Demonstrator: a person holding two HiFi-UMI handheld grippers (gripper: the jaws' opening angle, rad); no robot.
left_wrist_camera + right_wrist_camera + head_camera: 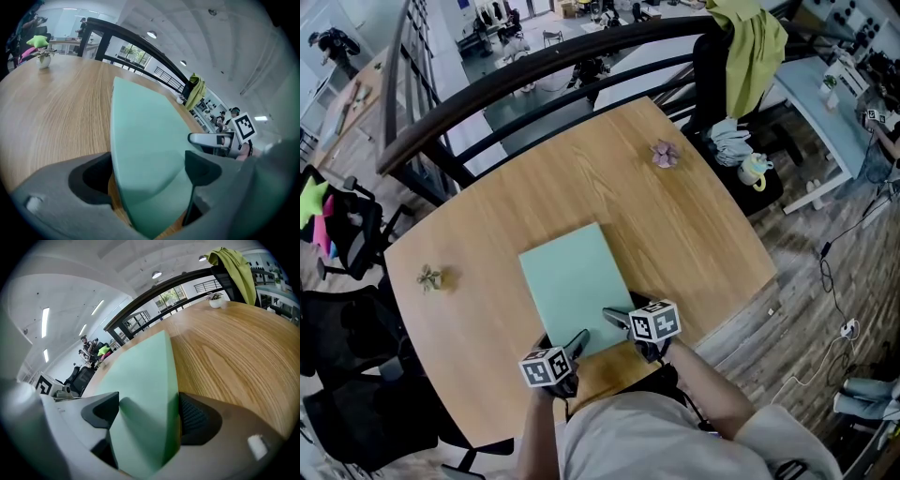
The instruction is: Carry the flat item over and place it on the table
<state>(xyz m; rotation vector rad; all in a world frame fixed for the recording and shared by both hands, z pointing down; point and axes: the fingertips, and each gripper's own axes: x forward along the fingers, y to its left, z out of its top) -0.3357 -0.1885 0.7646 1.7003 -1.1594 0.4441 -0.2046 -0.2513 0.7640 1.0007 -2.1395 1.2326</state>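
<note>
A flat mint-green board lies lengthwise on the round wooden table, its near end at the table's front edge. My left gripper is shut on the board's near left corner, and my right gripper is shut on the near right corner. In the left gripper view the board runs edge-on between the two dark pads. The right gripper view shows the board pinched the same way between its pads. Whether the near end is lifted off the wood I cannot tell.
A small purple plant stands at the table's far right, a small green one at its left. A chair draped with yellow-green cloth is beyond the far right edge. A black railing curves behind the table, and black chairs stand left.
</note>
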